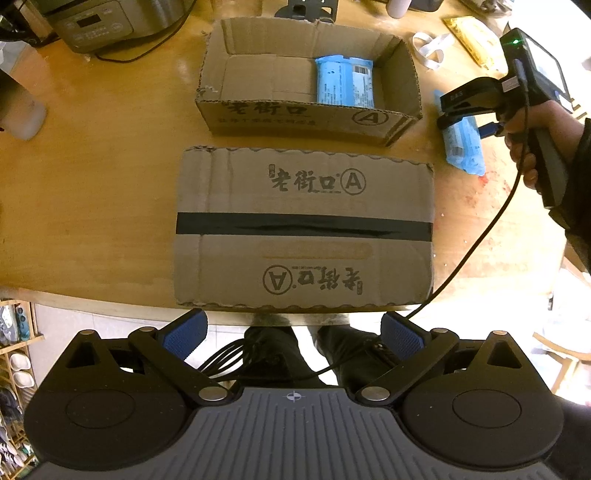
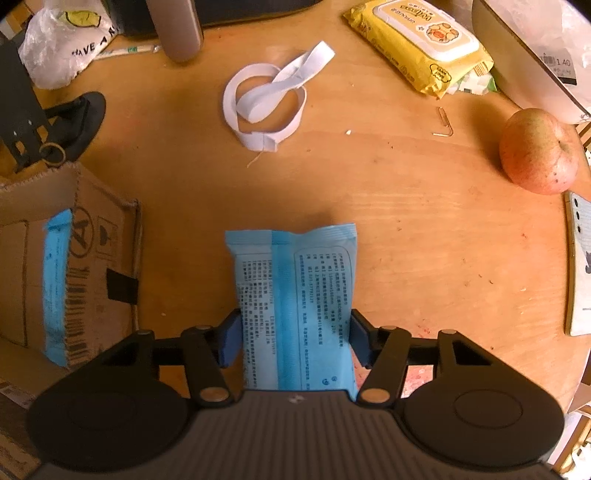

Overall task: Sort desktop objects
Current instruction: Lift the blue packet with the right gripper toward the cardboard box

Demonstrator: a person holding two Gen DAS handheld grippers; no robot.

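A light blue packet (image 2: 295, 288) with printed text lies flat on the wooden table (image 2: 406, 229). My right gripper (image 2: 295, 339) points down over its near end, and both blue pads touch its sides. In the left wrist view the right gripper (image 1: 448, 110) and that packet (image 1: 465, 147) sit right of an open cardboard box (image 1: 310, 122). A second blue packet (image 1: 345, 81) lies inside the box. My left gripper (image 1: 293, 332) hangs open and empty over the table's front edge, near a taped, closed cardboard box (image 1: 303, 229).
Beyond the packet lie a white ribbon loop (image 2: 266, 99), a yellow wipes pack (image 2: 417, 40), a paper clip (image 2: 445, 122) and an apple (image 2: 537, 151). A plastic bag (image 2: 62, 44) and a grey cylinder (image 2: 181, 29) stand far left. A cooker (image 1: 92, 22) stands at the back left.
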